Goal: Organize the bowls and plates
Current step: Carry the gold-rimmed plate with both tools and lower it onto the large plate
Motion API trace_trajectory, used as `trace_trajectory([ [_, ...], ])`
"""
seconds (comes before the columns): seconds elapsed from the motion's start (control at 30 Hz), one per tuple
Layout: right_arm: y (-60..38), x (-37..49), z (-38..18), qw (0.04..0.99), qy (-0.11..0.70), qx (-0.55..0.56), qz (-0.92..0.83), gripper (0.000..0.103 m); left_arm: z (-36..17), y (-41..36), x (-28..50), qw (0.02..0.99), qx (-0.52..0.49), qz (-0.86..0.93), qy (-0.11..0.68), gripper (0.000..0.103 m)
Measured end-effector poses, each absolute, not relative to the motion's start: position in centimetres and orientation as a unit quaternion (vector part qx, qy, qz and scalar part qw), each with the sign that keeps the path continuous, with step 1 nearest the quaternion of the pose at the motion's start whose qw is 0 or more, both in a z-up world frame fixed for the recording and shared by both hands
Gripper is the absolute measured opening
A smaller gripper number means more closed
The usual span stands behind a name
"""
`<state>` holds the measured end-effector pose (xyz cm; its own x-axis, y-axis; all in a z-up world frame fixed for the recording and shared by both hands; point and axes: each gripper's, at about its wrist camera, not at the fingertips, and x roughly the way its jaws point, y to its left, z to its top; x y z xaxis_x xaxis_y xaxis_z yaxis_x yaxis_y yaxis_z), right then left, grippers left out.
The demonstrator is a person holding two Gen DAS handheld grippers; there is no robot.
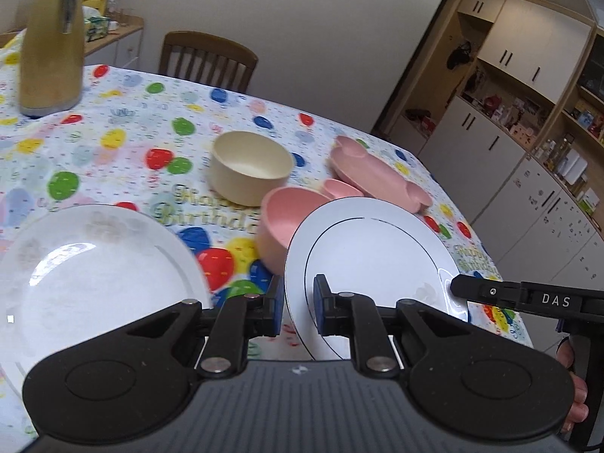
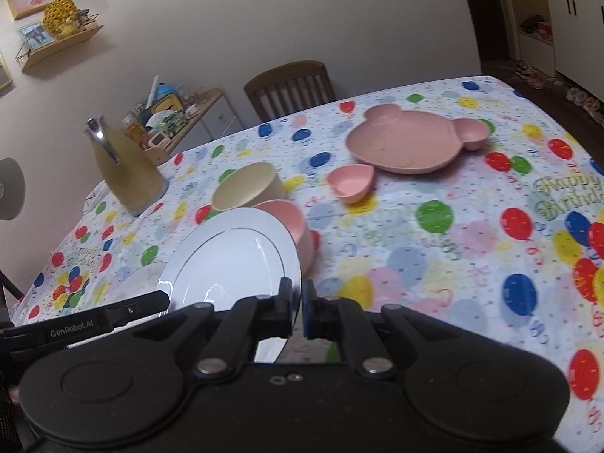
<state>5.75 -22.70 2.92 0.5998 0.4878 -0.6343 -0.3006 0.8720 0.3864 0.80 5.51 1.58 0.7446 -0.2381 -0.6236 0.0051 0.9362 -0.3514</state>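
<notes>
A white plate with a thin dark ring [image 1: 373, 253] [image 2: 230, 260] is held up, tilted, above the table. My left gripper [image 1: 298, 309] is shut on its near-left rim. My right gripper [image 2: 300, 309] is shut on its opposite rim, and one of its fingers [image 1: 487, 292] shows at the plate's right edge. A second white plate [image 1: 90, 279] [image 2: 139, 279] lies flat on the table at the left. Behind stand a pink bowl [image 1: 283, 222] [image 2: 298, 226], a cream bowl [image 1: 249, 173] [image 2: 249, 188], a small pink heart dish [image 2: 351, 183] and a pink bear-shaped plate [image 1: 377, 173] [image 2: 407, 139].
The table wears a balloon-print cloth [image 2: 434, 249]. A tall yellow thermos jug [image 1: 51, 41] [image 2: 120, 166] stands at the far left. A wooden chair [image 1: 207, 60] is behind the table. Cupboards [image 1: 509, 132] line the right wall.
</notes>
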Motion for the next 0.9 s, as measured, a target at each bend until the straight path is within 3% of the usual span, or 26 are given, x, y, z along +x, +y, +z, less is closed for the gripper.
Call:
trace_trajectory([
  [0.9, -5.5, 7.5, -1.5, 0.848, 0.445, 0.053, 0.282, 0.004, -3.0, 20.5, -1.6, 0.900, -0.197, 0.056, 0.385, 0.016],
])
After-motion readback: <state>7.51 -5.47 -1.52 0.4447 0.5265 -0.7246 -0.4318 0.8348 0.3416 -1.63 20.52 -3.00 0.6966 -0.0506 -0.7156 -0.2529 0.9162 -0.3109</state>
